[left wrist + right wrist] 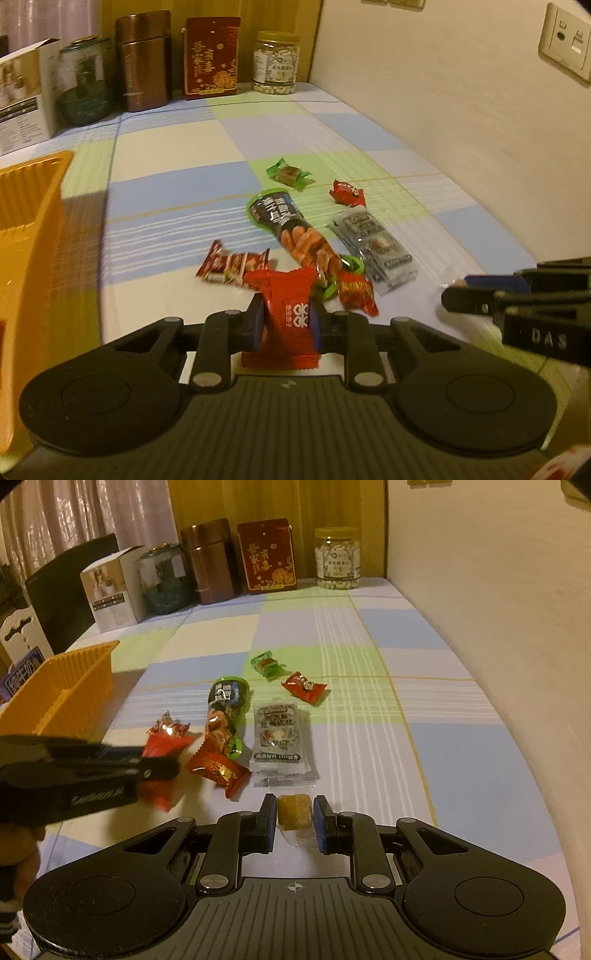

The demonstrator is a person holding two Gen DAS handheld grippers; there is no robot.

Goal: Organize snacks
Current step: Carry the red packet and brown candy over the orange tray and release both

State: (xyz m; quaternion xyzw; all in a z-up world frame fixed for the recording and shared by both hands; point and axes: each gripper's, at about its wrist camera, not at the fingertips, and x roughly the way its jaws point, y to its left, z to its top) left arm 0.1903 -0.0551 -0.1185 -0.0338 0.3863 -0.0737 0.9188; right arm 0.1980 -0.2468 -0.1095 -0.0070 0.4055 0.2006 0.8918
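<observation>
My left gripper (286,314) is shut on a red snack packet (286,286), which stands upright between the blue pads just above the checked tablecloth (177,195). In the right wrist view that left gripper (159,768) reaches in from the left with the red packet (162,746). My right gripper (294,806) is shut on a small yellow candy in a clear wrapper (293,810). More snacks lie ahead: a dark tube with a green cap (291,232), a green candy (290,173), a red candy (347,192), a clear silver packet (373,247), a red-white bar (232,264). An orange tray (33,206) stands on the left.
Along the back stand a white box (110,590), a glass jar (164,579), a brown canister (210,561), a red box (267,555) and a jar of nuts (338,557). A cream wall (498,609) runs along the table's right edge.
</observation>
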